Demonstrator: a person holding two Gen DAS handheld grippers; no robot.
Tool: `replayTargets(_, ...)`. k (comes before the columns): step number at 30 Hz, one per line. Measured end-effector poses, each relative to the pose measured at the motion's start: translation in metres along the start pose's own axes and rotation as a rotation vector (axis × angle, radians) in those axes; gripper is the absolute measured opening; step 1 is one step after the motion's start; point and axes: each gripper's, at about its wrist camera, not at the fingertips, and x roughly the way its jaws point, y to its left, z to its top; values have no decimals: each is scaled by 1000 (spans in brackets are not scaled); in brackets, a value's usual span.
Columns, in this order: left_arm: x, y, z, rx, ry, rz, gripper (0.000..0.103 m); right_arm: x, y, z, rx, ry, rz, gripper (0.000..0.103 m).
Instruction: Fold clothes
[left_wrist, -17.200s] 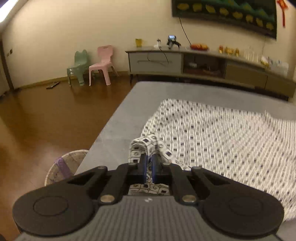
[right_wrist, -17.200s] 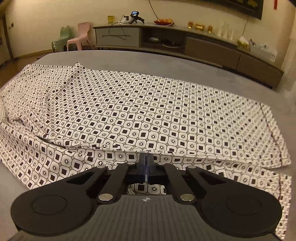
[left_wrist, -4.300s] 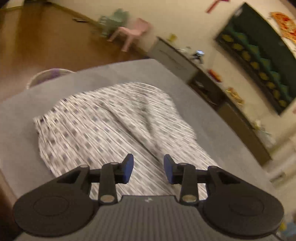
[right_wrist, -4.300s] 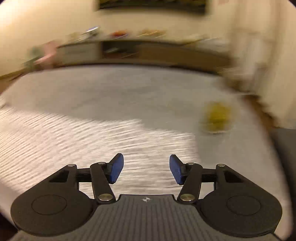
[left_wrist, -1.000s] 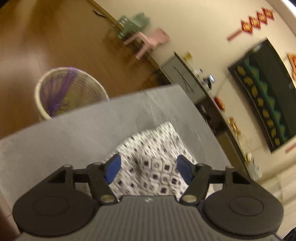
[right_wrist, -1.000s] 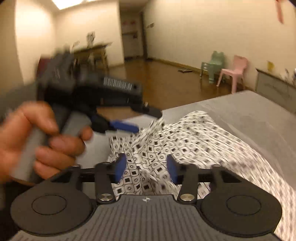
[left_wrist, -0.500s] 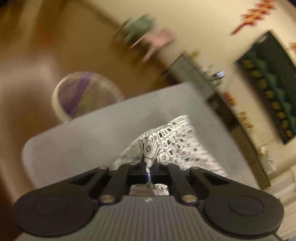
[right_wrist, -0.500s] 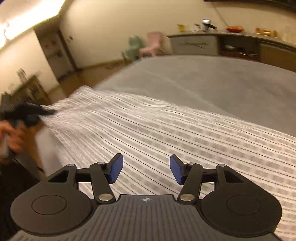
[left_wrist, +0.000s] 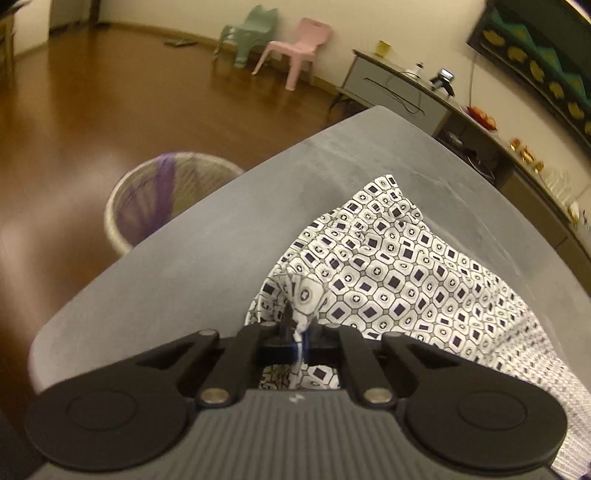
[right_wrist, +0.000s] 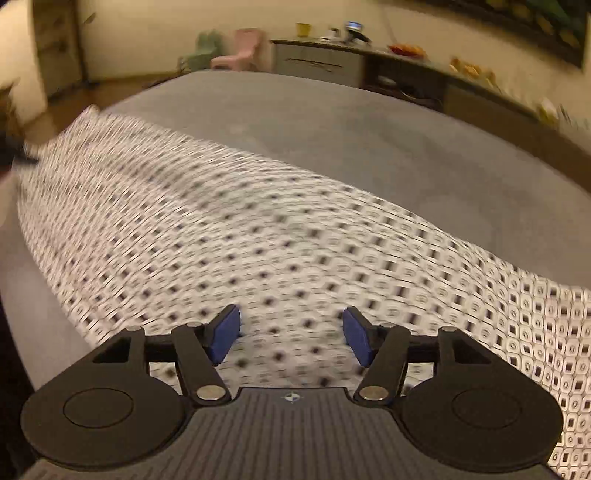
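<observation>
Two grippers: one clamped on cloth, one with nothing in it.
Left gripper (left_wrist: 295, 332): jaws pressed together on a bunched corner of the patterned garment (left_wrist: 399, 266); a pinch of fabric stands up just ahead of the tips.
Garment from the left gripper: it runs forward and to the right of the tips over the grey bed (left_wrist: 207, 258), its far corner lying short of the bed's far edge.
Right gripper (right_wrist: 291, 334): its blue pads (right_wrist: 225, 332) stand well apart and have just been opening wider; nothing is between them, only the cloth lying below.
Garment from the right gripper: the patterned garment (right_wrist: 258, 236) spreads directly under and ahead of the tips, from far left to far right; it is blurred, sharper only at the right edge.
Bed from the right gripper: bare grey bed (right_wrist: 369, 140) lies beyond the cloth, ahead of the tips.
Basket: a wicker basket (left_wrist: 122, 206) with something purple in it stands on the floor, ahead and left of the left gripper, just past the bed's edge.
Chairs: a pink chair (left_wrist: 299, 48) and a green chair (left_wrist: 251, 33) stand far ahead by the wall.
Cabinet: a low cabinet (left_wrist: 399, 96) runs along the wall ahead and to the right, with small items on top too small to tell.
Far left of the right view: a dark shape at the cloth's end, too blurred to tell.
</observation>
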Motion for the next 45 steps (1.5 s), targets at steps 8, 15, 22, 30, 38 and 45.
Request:
replayTargets(8, 10, -15, 25, -84, -32, 59, 18, 43, -75, 45, 131, -6, -213, 62)
replayTargets(15, -45, -30, -1, -62, -83, -55, 23, 3, 93, 41, -210, -160, 77, 61)
replayTargets(22, -39, -64, -22, 142, 26, -183, 23, 75, 239, 57, -507, -112, 174, 50)
replayTargets(30, -53, -52, -14, 80, -34, -283, 27, 53, 246, 53, -562, -150, 157, 0)
replayTargets(38, -18, -95, -24, 265, 31, -190, 27, 43, 256, 17, -578, -91, 236, 0)
replayTargets(45, 7, -104, -17, 343, -18, -107, 27, -20, 86, 12, -87, -126, 162, 34)
